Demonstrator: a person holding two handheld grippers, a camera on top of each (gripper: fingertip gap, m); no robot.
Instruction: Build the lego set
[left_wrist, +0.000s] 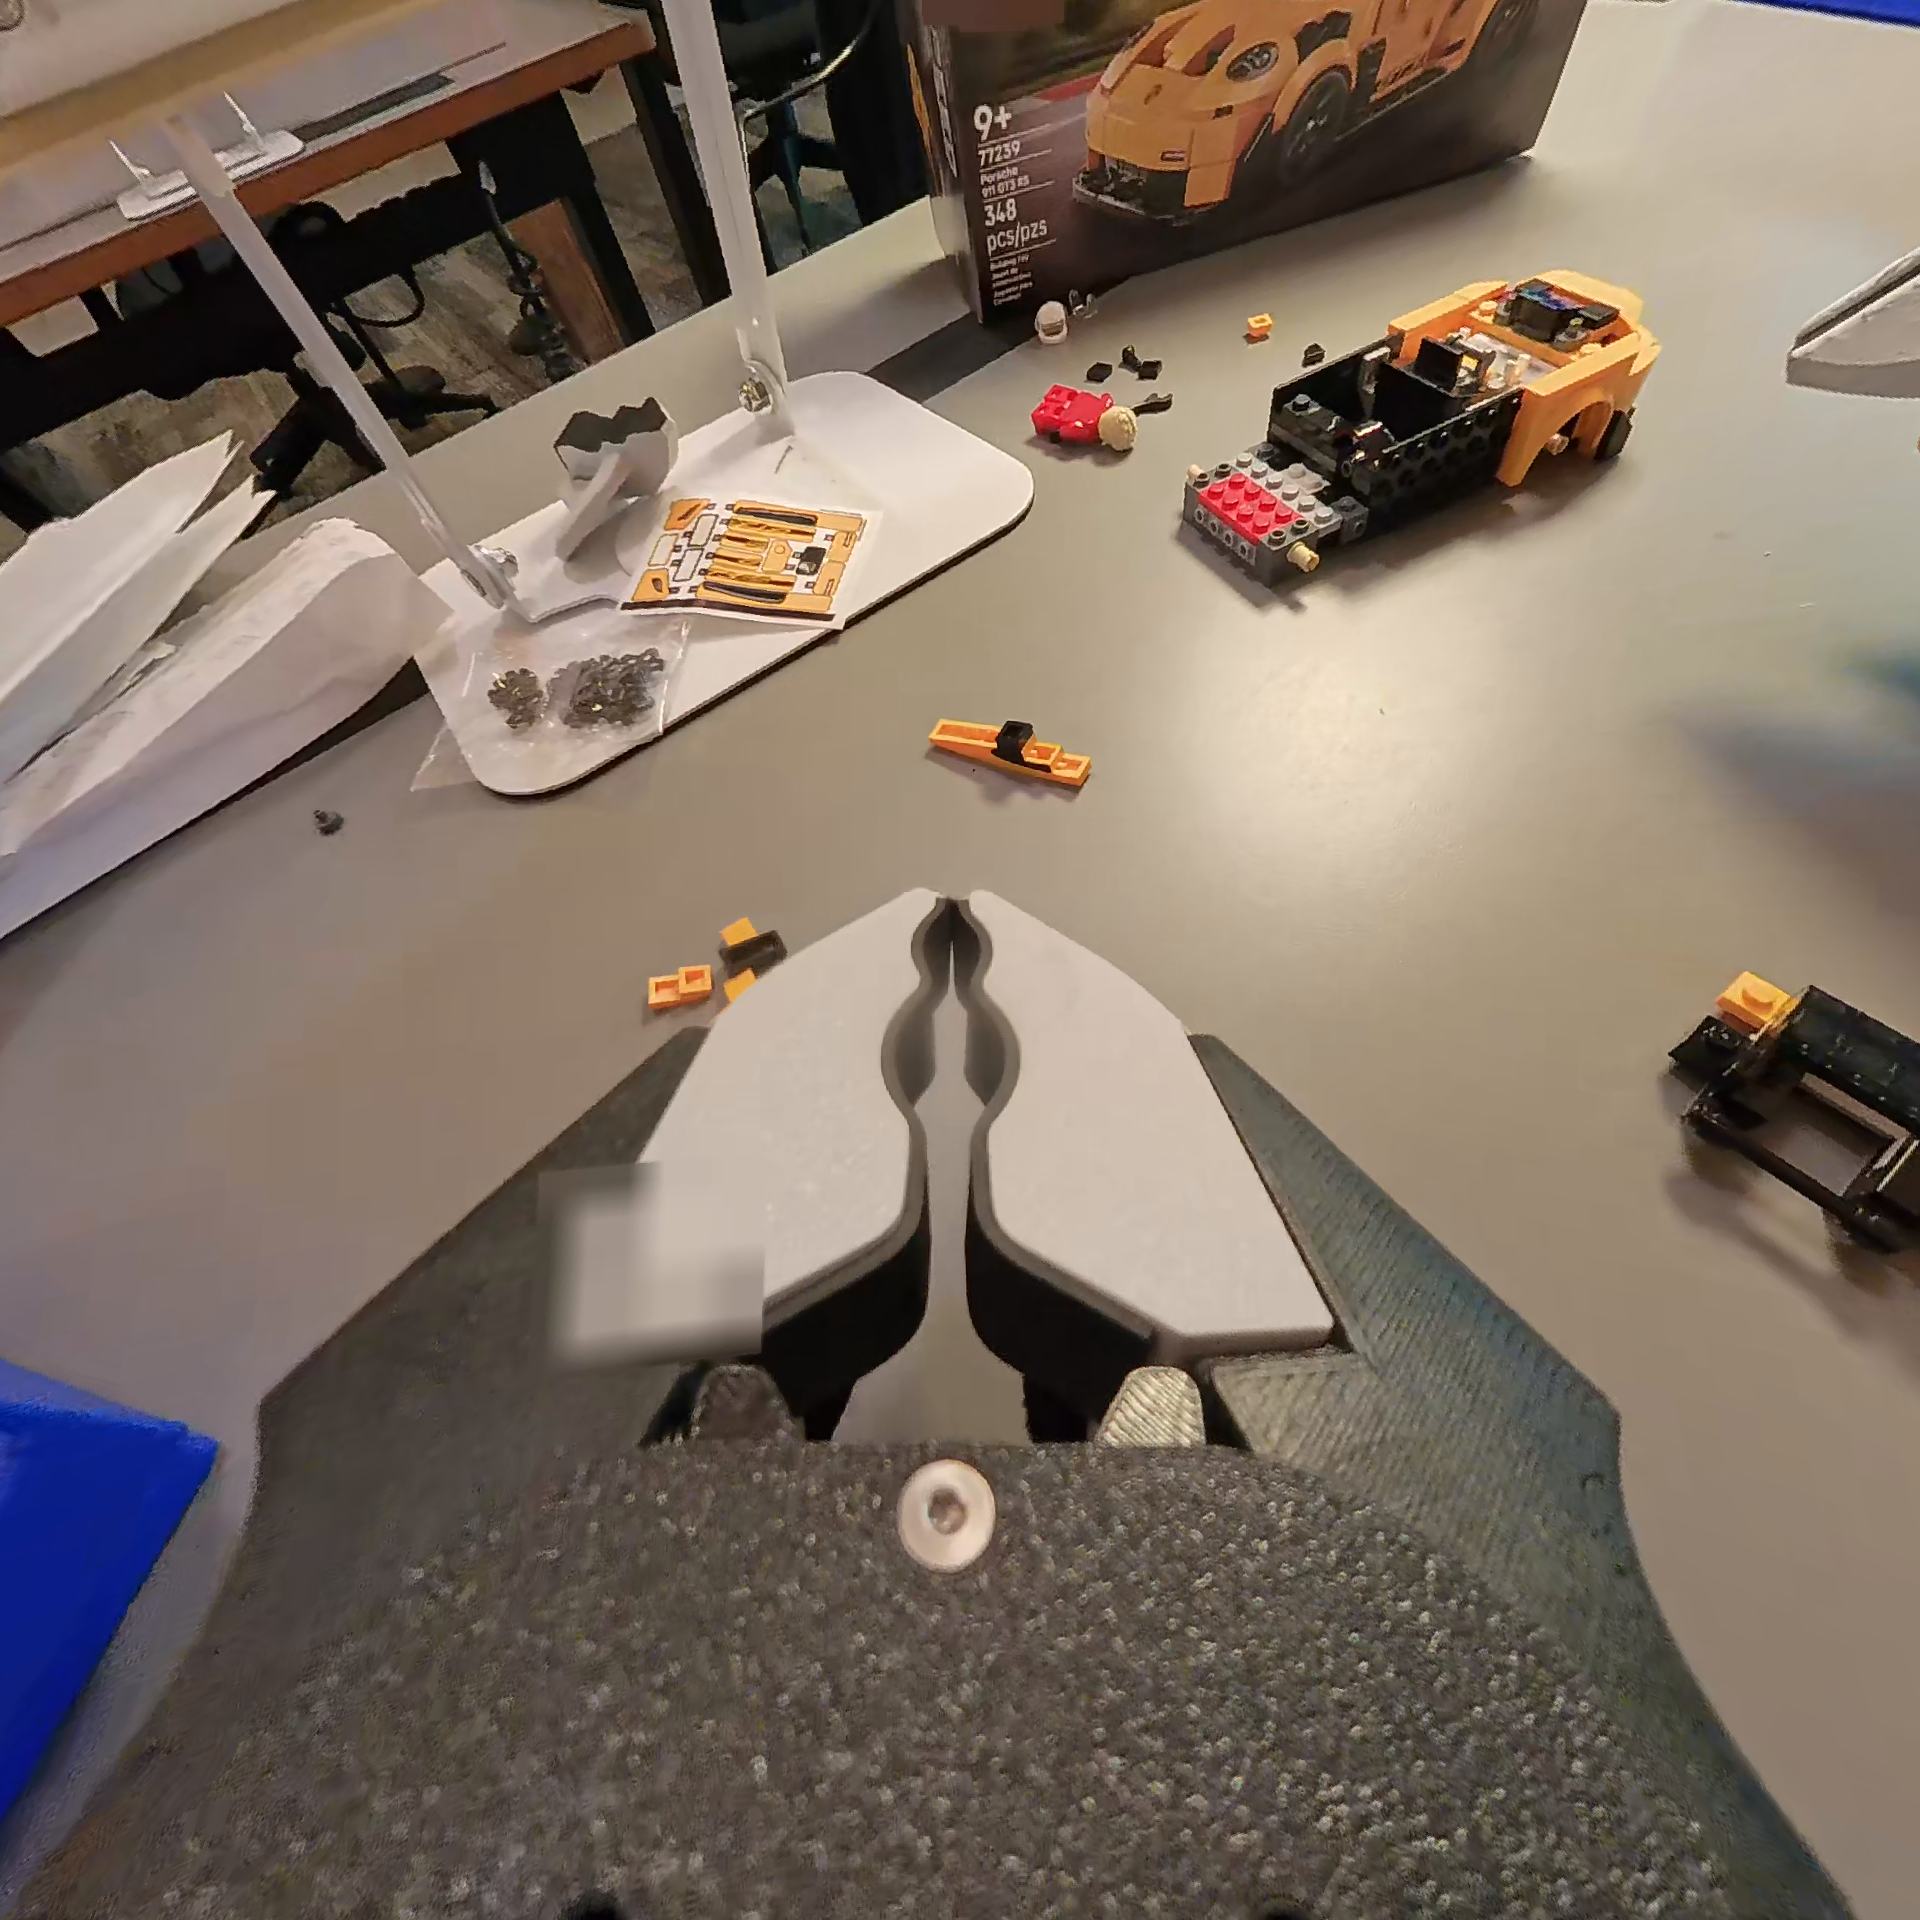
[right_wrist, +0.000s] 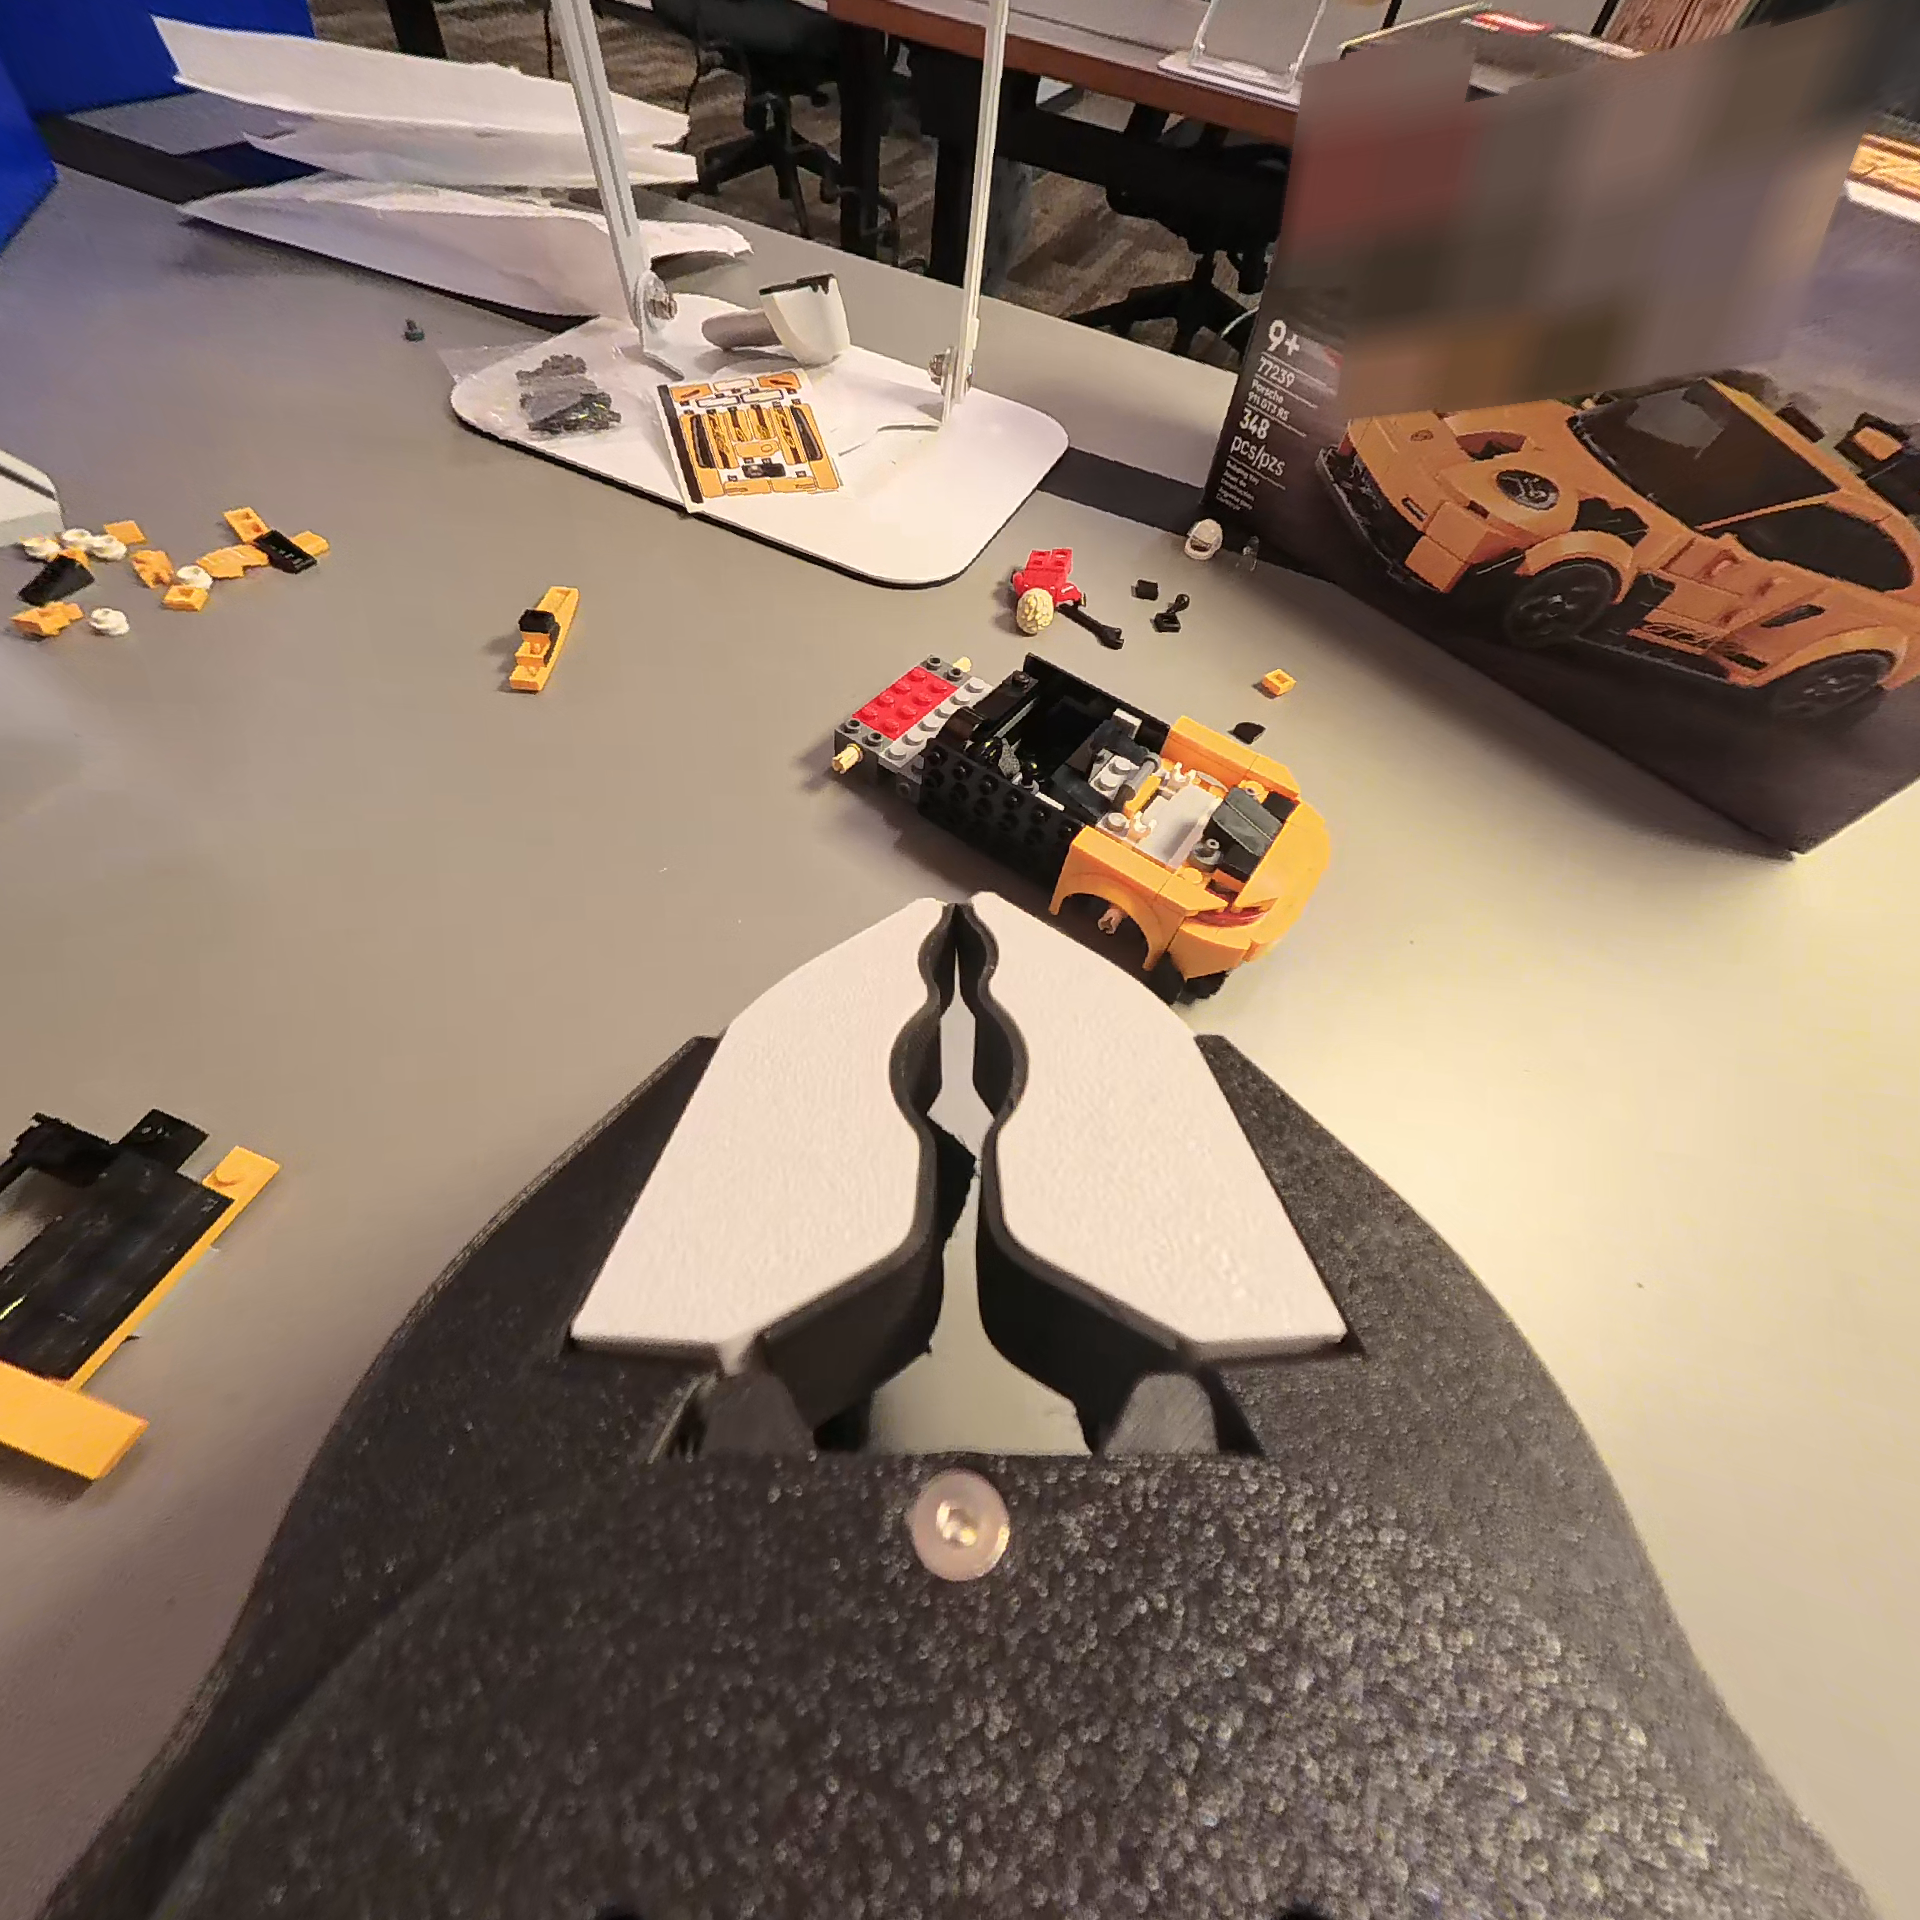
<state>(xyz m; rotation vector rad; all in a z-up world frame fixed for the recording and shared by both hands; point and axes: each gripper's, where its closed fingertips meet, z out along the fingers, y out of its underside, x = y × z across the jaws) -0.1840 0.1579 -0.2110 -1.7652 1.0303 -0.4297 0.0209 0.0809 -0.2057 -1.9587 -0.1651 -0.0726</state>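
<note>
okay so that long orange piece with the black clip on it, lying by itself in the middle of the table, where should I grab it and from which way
Take the long orange piece across its narrow width, near the plain end away from the black clip, coming straight down from above. It lies flat on the grey table with open space all round, so its long side edges are free, and the raised clip would likely get in the fingers' way. Both grippers look shut; open one first.

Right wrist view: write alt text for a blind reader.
The right gripper, shut and empty, hovers over a grey table just short of a half-built orange and black Lego car. The set's box stands behind it.
</note>
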